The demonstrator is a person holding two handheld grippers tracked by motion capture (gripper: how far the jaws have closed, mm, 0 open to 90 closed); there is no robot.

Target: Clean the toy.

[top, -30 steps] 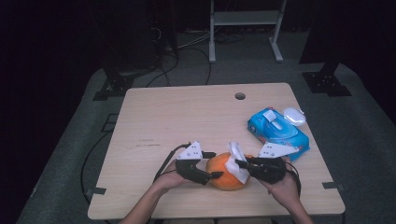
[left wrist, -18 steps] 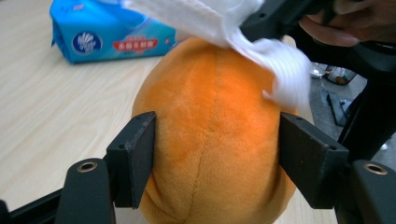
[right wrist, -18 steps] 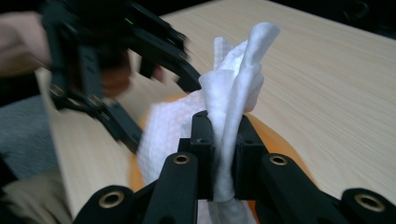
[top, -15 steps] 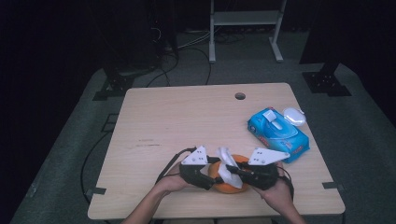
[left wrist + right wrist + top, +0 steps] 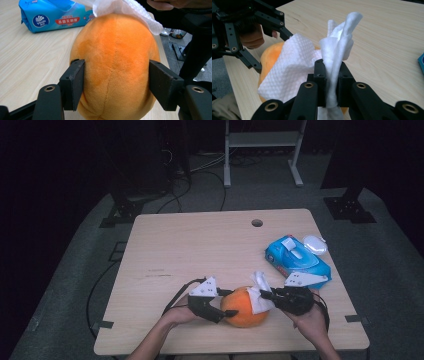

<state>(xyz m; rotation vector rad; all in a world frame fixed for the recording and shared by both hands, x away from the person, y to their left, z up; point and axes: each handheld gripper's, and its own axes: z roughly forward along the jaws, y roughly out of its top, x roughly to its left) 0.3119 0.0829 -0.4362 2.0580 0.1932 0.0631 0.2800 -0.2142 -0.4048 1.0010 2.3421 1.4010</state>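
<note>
1. The orange plush ball lies at the near edge of the table, between both hands.
2. The left tool has just been closing; its pads now press the ball's sides.
3. The right tool is clamped on a white wipe that lies on the ball.
4. I judge the ball light and soft, so hold it at the widest part.

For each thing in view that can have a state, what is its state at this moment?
orange plush toy: on the table, clamped at its sides, wipe draped on it.
white wipe: crumpled, pinched in the right gripper.
wipes pack: flap open, lying flat.
left gripper: jaws just closing, shut on the toy.
right gripper: shut on the wipe.
</note>
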